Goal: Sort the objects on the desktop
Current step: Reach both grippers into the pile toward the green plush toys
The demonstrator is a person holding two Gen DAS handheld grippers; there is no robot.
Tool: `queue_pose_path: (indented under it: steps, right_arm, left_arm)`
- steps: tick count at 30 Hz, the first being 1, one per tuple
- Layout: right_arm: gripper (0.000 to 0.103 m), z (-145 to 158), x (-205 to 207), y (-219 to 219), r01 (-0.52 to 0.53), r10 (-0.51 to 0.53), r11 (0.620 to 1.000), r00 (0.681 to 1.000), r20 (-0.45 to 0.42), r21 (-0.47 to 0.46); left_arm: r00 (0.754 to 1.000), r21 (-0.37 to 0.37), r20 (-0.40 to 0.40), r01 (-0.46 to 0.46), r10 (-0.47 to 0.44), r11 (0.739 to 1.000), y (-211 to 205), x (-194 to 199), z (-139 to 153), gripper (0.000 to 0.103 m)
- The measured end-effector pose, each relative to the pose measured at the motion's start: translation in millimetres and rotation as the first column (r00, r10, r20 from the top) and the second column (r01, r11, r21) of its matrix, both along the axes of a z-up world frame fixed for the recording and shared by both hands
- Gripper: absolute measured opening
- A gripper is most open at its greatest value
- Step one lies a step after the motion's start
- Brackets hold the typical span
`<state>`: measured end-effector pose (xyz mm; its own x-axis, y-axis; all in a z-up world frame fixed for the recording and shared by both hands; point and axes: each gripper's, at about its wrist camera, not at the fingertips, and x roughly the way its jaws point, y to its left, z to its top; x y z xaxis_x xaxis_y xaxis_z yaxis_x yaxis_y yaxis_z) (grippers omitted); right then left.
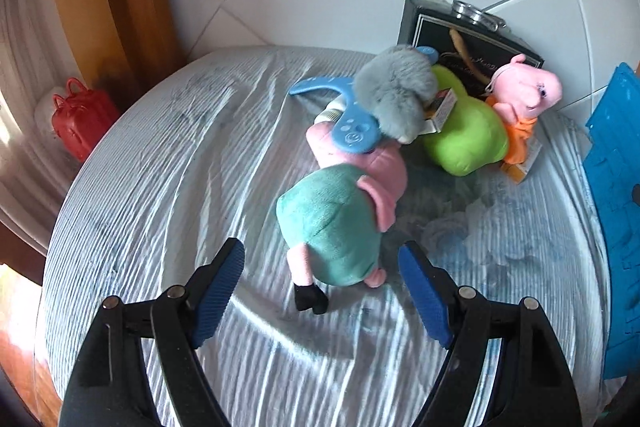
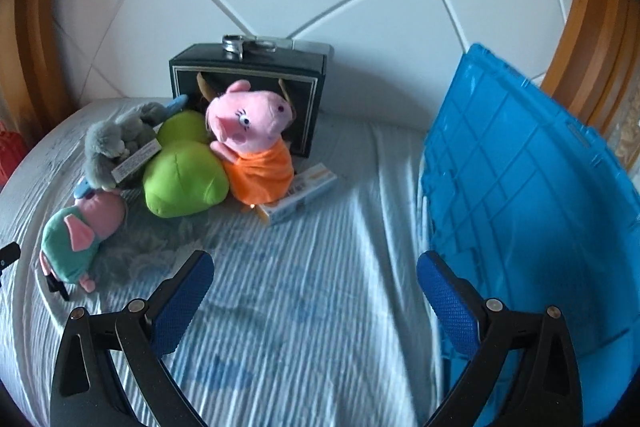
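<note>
Sorting status: judging by the frames, nothing is looking put away yet; every toy is still lying in one heap on the striped cloth (image 2: 312, 267), so almost the whole job is remaining.
Nearest toy: the pig doll in the green shirt (image 1: 332, 227) is lying face down at the centre of the left wrist view, just beyond the fingertips and touching neither pad.
Left gripper (image 1: 322, 291): it is standing wide open with nothing between its blue pads, pointing down toward that doll; likely the first pick.
Right gripper (image 2: 314, 303): it is also gaping wide and holding nothing, hovering over bare cloth at the lower middle of its view.
Rest of the heap: the grey plush (image 2: 116, 143) is leaning on the green plush (image 2: 180, 179), the pig doll in the orange dress (image 2: 252, 147) is sitting upright beside it, a blue plastic piece (image 1: 348, 115) is lying over the first doll's head, and a small carton (image 2: 298, 197) is poking out under the orange dress.
Behind the heap: a dark box (image 2: 248, 91) with a metal flask (image 2: 248, 45) is standing against the white wall.
Bin: the blue crate (image 2: 532, 195) is filling the right side of the right wrist view; its inside is not showing, so whether anything is in it cannot be told.
Off the cloth: a red toy case (image 1: 80, 119) is sitting at the left edge.
</note>
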<state>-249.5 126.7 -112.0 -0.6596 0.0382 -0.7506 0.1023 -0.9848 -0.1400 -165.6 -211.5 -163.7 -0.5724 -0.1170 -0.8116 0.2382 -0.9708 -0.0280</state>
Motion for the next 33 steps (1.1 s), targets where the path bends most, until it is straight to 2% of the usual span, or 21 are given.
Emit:
queue_pose_path:
  steps: [4, 8, 13, 16, 20, 22, 24, 25, 27, 30, 31, 32, 33]
  right_arm:
    - [0.103, -31, -31, 7, 0.008, -0.007, 1.000, 0.997, 0.079, -0.013]
    - [0.103, -48, -56, 7, 0.004, -0.001, 1.000, 0.993, 0.120, -0.025]
    - [0.103, -48, -85, -6, -0.024, 0.033, 0.997, 0.991, 0.127, -0.074]
    - [0.103, -44, -102, -24, -0.054, 0.073, 0.987, 0.990, 0.123, -0.151]
    - [0.103, -38, -122, -66, -0.136, 0.164, 0.968, 0.979, 0.123, -0.209]
    - [0.097, -34, -129, -92, -0.189, 0.213, 0.962, 0.971, 0.110, -0.198]
    - [0.079, -33, -138, -119, -0.251, 0.278, 0.946, 0.954, 0.110, -0.205]
    - [0.079, -35, -143, -132, -0.277, 0.303, 0.939, 0.946, 0.115, -0.203]
    - [0.079, -49, -161, -157, -0.299, 0.322, 0.940, 0.937, 0.135, -0.165]
    - [0.082, -88, -204, -183, -0.275, 0.301, 0.951, 0.924, 0.235, -0.138]
    - [0.088, -99, -213, -187, -0.270, 0.294, 0.955, 0.921, 0.255, -0.124]
    - [0.098, -112, -223, -190, -0.263, 0.276, 0.961, 0.920, 0.278, -0.084]
    - [0.102, -128, -233, -187, -0.256, 0.278, 0.960, 0.907, 0.317, -0.110]
  left_arm:
    - [0.999, 0.003, 0.049, 0.002, -0.002, 1.000, -6, -23, -16, 0.079]
    - [0.998, 0.042, 0.058, -0.016, 0.014, 0.999, -13, -46, -20, 0.079]
    - [1.000, 0.025, 0.006, 0.028, -0.029, 0.999, -3, -82, -4, 0.079]
    - [0.998, 0.023, -0.017, 0.066, -0.065, 0.998, 13, -106, 1, 0.079]
    - [0.998, 0.000, -0.046, 0.041, -0.041, 0.999, 13, -136, 4, 0.079]
    - [0.999, -0.013, -0.048, 0.023, -0.023, 1.000, 5, -157, 6, 0.079]
    - [1.000, -0.017, -0.021, 0.022, -0.022, 1.000, -2, -178, 0, 0.079]
    - [1.000, -0.008, 0.007, 0.025, -0.025, 1.000, -6, -190, -7, 0.079]
    - [0.999, 0.022, 0.030, 0.039, -0.040, 0.999, -8, -207, -18, 0.079]
    - [0.994, -0.016, 0.092, 0.058, -0.057, 0.998, 0, -231, -42, 0.079]
    - [0.991, -0.024, 0.117, 0.066, -0.062, 0.998, 3, -238, -52, 0.080]
    - [0.991, -0.035, 0.122, 0.049, -0.045, 0.998, 3, -241, -60, 0.080]
    - [0.991, -0.009, 0.130, 0.040, -0.038, 0.999, 0, -242, -65, 0.079]
